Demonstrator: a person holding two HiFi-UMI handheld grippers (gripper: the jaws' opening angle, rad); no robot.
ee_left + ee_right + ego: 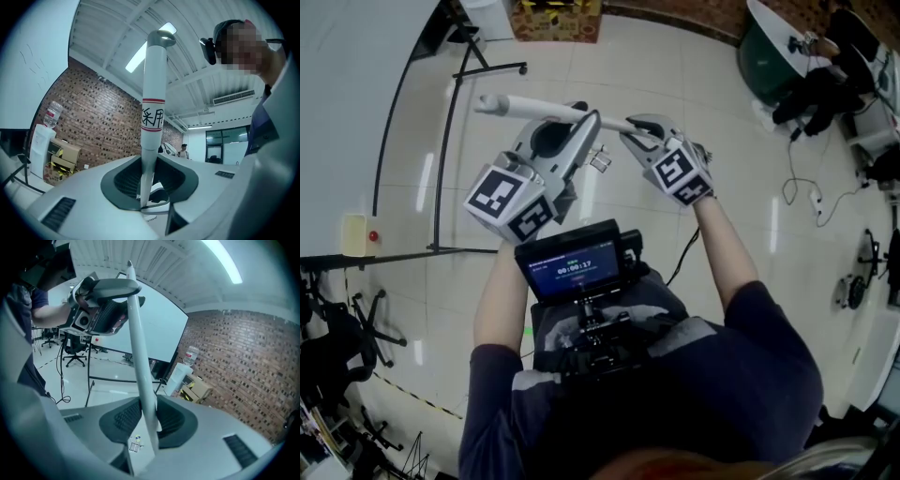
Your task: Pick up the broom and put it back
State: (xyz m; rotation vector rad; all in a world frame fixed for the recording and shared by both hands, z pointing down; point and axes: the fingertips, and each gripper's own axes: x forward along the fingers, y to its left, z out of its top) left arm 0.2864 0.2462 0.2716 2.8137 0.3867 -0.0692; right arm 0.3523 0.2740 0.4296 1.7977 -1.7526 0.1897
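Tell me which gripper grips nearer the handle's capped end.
The left gripper: the capped end of the broom handle juts past it, while the right gripper clamps further along.

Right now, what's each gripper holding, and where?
Both clamp the broom handle: the left gripper near its capped end, the right gripper farther along the pole.

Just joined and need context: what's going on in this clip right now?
A person holds a gripper in each hand, and both are clamped on one white broom handle. The left gripper grips nearer the handle's capped end, and the right gripper is next to it. The handle is held up over the tiled floor. The bristle end is out of view.
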